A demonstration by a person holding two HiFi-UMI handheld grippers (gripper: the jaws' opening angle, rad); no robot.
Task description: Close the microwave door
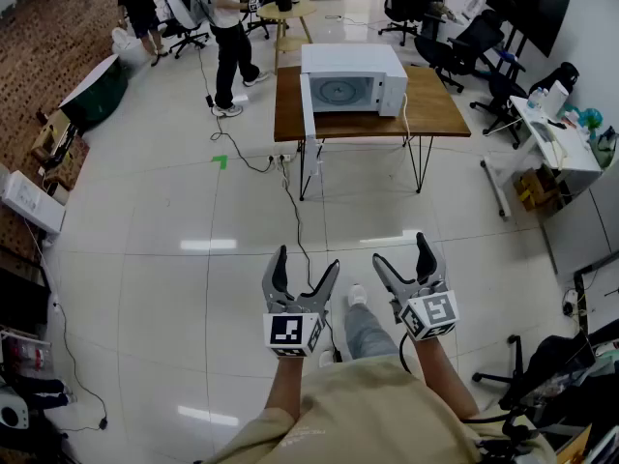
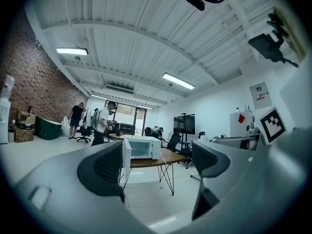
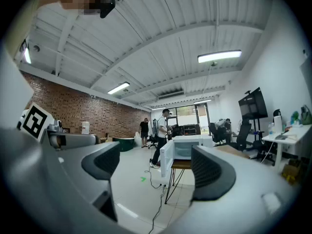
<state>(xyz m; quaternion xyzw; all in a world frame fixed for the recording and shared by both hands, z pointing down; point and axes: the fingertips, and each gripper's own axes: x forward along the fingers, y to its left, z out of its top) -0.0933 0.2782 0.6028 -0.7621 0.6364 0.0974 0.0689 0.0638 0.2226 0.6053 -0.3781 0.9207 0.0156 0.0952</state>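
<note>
A white microwave [image 1: 353, 80] stands on a brown wooden table [image 1: 435, 114] far across the floor. Its door [image 1: 309, 104] hangs open at the left side, swung out toward me. My left gripper [image 1: 307, 259] and right gripper [image 1: 400, 249] are held side by side in front of my body, well short of the table, both open and empty. In the left gripper view the microwave [image 2: 144, 147] and its open door [image 2: 126, 157] show small between the spread fingers [image 2: 105, 167]. In the right gripper view the microwave [image 3: 187, 147] and door [image 3: 167, 159] also lie far ahead.
A black cable [image 1: 300, 230] runs over the white tiled floor from the table toward me. A green tape mark [image 1: 220, 161] lies left of the table. People [image 1: 227, 37] and office chairs are at the back. A white desk [image 1: 556, 138] stands to the right.
</note>
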